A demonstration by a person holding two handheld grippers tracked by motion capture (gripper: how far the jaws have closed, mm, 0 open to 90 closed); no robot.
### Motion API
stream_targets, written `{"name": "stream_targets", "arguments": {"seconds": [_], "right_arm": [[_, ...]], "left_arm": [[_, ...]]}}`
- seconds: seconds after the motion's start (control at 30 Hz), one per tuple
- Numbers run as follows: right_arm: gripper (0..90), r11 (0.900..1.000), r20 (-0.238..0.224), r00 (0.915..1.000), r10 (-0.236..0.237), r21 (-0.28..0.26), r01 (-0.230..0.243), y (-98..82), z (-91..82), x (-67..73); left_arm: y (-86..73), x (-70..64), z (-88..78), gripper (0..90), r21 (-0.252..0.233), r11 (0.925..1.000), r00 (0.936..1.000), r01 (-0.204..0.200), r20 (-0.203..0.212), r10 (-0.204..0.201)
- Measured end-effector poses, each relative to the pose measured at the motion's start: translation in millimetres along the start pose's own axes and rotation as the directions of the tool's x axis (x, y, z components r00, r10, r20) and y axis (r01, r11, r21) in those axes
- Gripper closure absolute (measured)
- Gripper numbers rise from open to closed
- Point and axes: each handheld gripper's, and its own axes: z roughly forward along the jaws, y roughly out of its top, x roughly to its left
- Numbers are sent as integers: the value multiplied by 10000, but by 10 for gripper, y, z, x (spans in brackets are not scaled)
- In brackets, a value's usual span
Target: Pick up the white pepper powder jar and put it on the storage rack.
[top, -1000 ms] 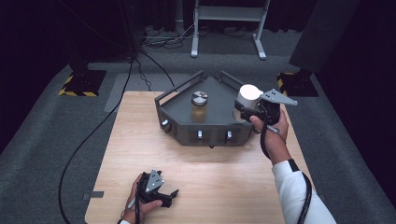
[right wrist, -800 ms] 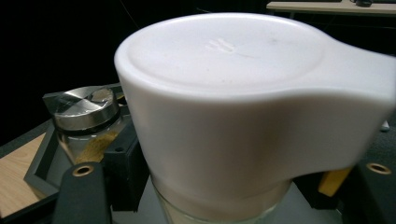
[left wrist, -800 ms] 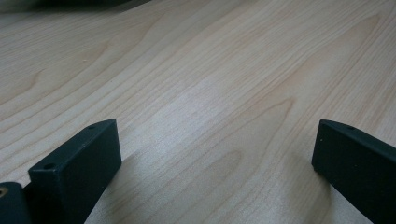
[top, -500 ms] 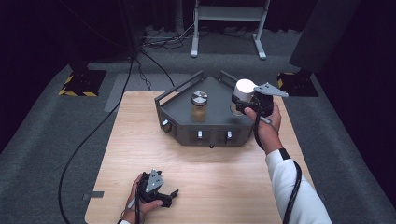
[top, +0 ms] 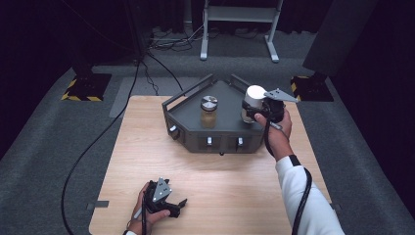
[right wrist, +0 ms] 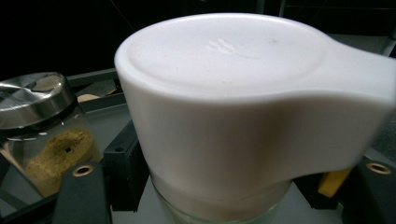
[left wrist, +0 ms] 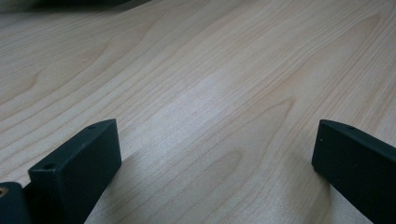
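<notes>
My right gripper [top: 250,114] is shut on a glass jar with a white cap [top: 255,93], held upright over the right part of a dark grey tray [top: 222,142]. In the right gripper view the white cap [right wrist: 233,93] looms close, and the two black jaws of my right gripper [right wrist: 224,200] flank the glass below it. A second jar with a metal lid and tan powder [top: 209,111] stands in the tray's middle, left of the held one [right wrist: 42,130]. My left gripper [top: 178,205] lies on the table near the front edge, open [left wrist: 215,158] over bare wood.
The wooden table [top: 220,181] stretches between the tray and the front edge. The tray has raised rails [top: 188,95] and knobs on its front wall. A black cable [top: 98,142] runs across the floor at the left.
My right hand has carried the white-capped jar a little to the left and lower, over the tray. The left gripper has not moved.
</notes>
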Motion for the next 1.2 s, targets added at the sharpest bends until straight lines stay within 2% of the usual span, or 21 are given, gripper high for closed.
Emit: {"name": "stream_targets", "arguments": {"seconds": [0.43, 0.8, 1.07, 1.2], "right_arm": [[300, 9990, 4, 9999, -103, 434, 102, -45, 61, -8], [299, 9992, -147, 9999, -67, 392, 73, -78, 67, -37], [297, 9994, -51, 10000, -41, 346, 43, -93, 60, -23], [231, 9996, -38, 10000, -38, 296, 39, -98, 62, -29]], "left_arm": [[2, 2, -1, 12, 12, 10000, 10000, -19, 3, 19], [3, 2, -1, 12, 16, 10000, 10000, -18, 4, 18], [3, 2, -1, 12, 18, 10000, 10000, -19, 4, 19], [2, 2, -1, 12, 15, 10000, 10000, -17, 3, 17]]}}
